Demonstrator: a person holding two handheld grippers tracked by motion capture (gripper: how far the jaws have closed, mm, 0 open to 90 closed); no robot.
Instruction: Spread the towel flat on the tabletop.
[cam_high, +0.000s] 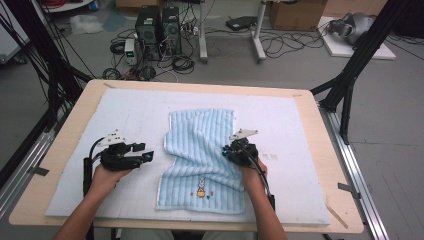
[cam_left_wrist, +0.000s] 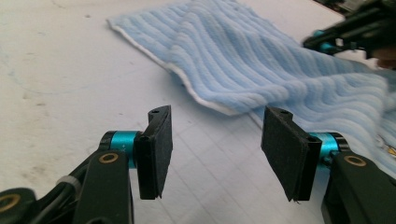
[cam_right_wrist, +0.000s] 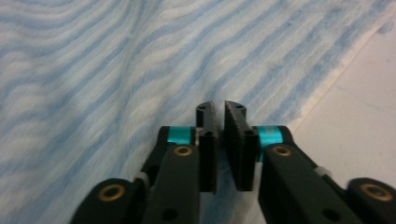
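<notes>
A light blue striped towel (cam_high: 200, 150) lies on the white mat (cam_high: 125, 115), with a small embroidered rabbit near its front hem. It is rumpled on the right side. My left gripper (cam_high: 146, 152) rests on the mat just left of the towel, open, nothing between its pads (cam_left_wrist: 217, 149); the towel's white-edged side (cam_left_wrist: 261, 60) lies a short way ahead of it. My right gripper (cam_high: 229, 151) sits over the towel's right edge, its jaws almost together (cam_right_wrist: 220, 109) above the striped cloth (cam_right_wrist: 116, 70). I see no cloth between them. From the left gripper view the right gripper (cam_left_wrist: 327, 39) shows beyond the towel.
The mat covers most of the wooden table (cam_high: 60, 150). Bare mat stretches left and behind the towel, and a strip lies to its right (cam_right_wrist: 364, 116). Black frame posts (cam_high: 350, 75) stand at the table's far corners; computers and cables sit on the floor beyond.
</notes>
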